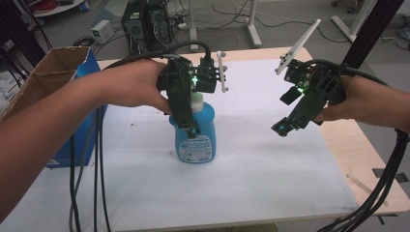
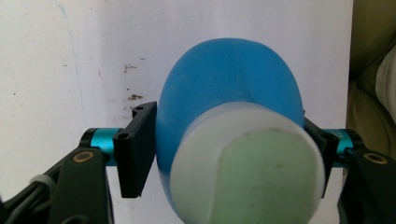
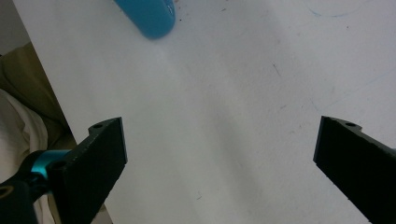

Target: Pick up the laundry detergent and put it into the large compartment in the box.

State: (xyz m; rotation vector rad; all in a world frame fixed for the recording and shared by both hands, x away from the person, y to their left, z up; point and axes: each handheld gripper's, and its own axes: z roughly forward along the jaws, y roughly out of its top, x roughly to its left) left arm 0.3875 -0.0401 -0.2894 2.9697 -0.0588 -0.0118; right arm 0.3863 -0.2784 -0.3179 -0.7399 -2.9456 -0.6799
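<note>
**Left jaws clamped on the blue bottle, right jaws wide and empty**

The table (image 1: 270,193), covered by a white sheet, takes up most of the high view, with a blue-sided cardboard box (image 1: 58,92) standing at its left edge. Near the middle of the sheet stands the blue bottle (image 1: 196,140), upright, its label facing the person and its white cap (image 1: 197,102) on top.

The left gripper (image 1: 189,126) comes down over the bottle from above. In the left gripper view the bottle (image 2: 229,88) sits squarely between the two black jaws, its blue shoulders pressed against the inner face of each jaw just below the cap (image 2: 247,172); no gap shows on either side, so the jaws are gripping the bottle.

The right gripper (image 1: 282,128) hangs over the sheet well to the right of the bottle, tilted down and toward it. In the right gripper view its jaws stand far apart with nothing but bare sheet between them, and the bottle (image 3: 149,16) lies well beyond them
</note>
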